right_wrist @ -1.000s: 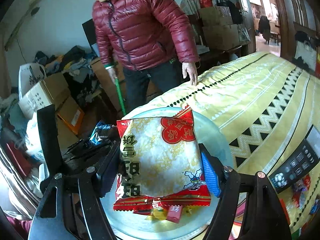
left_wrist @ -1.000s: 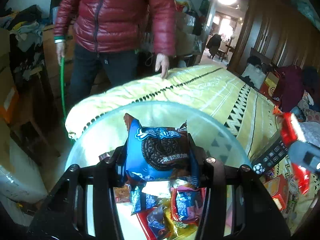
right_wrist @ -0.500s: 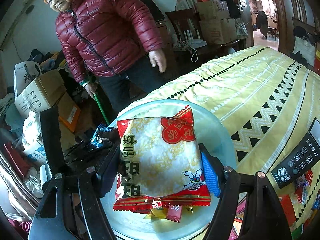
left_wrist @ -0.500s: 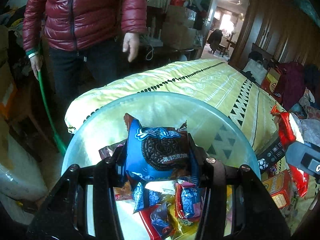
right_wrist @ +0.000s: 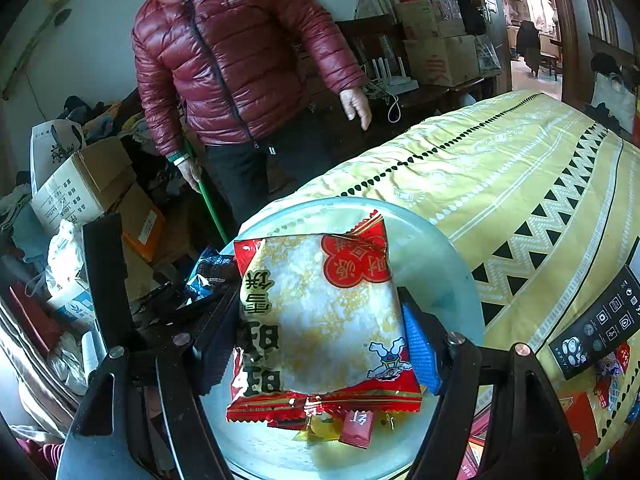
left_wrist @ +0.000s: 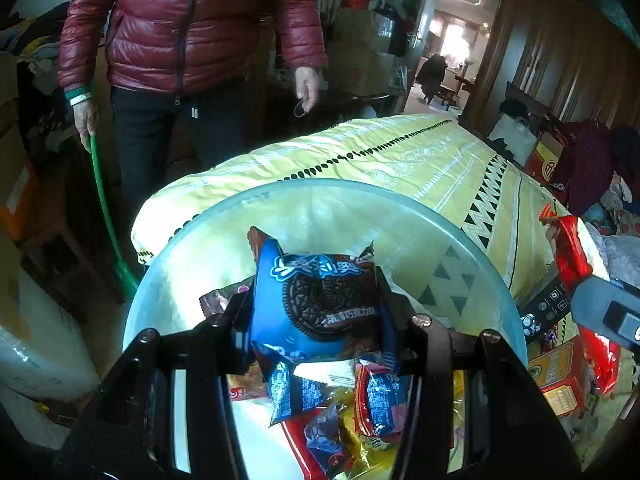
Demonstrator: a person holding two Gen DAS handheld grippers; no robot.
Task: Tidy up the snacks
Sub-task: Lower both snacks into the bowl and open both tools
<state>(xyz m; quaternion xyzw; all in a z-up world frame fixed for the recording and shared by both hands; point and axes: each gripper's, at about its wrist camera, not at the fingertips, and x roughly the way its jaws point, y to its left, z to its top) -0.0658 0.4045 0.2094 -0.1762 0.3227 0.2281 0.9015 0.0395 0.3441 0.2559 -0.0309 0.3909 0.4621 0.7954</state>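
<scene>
My left gripper (left_wrist: pixel 316 312) is shut on a blue chocolate cookie packet (left_wrist: pixel 320 304) and holds it above a clear round bowl (left_wrist: pixel 320 208) with several small snack packets (left_wrist: pixel 360 412) in it. My right gripper (right_wrist: pixel 320 320) is shut on a white and red cake packet (right_wrist: pixel 320 320) and holds it above the same bowl (right_wrist: pixel 432 264), where a few small wrapped candies (right_wrist: pixel 356 428) lie. The left gripper with its blue packet (right_wrist: pixel 208 272) shows at the left of the right wrist view.
The bowl stands at the end of a table with a yellow patterned cloth (left_wrist: pixel 420 160). A black remote (right_wrist: pixel 600 324) and red snack boxes (left_wrist: pixel 560 372) lie to the right. A person in a red jacket (right_wrist: pixel 224 60) stands beyond the table's far end with a green stick (left_wrist: pixel 104 208).
Both grippers keep their packets over the bowl with little movement. The person in the red jacket has lifted the hand off the table and shifted position.
</scene>
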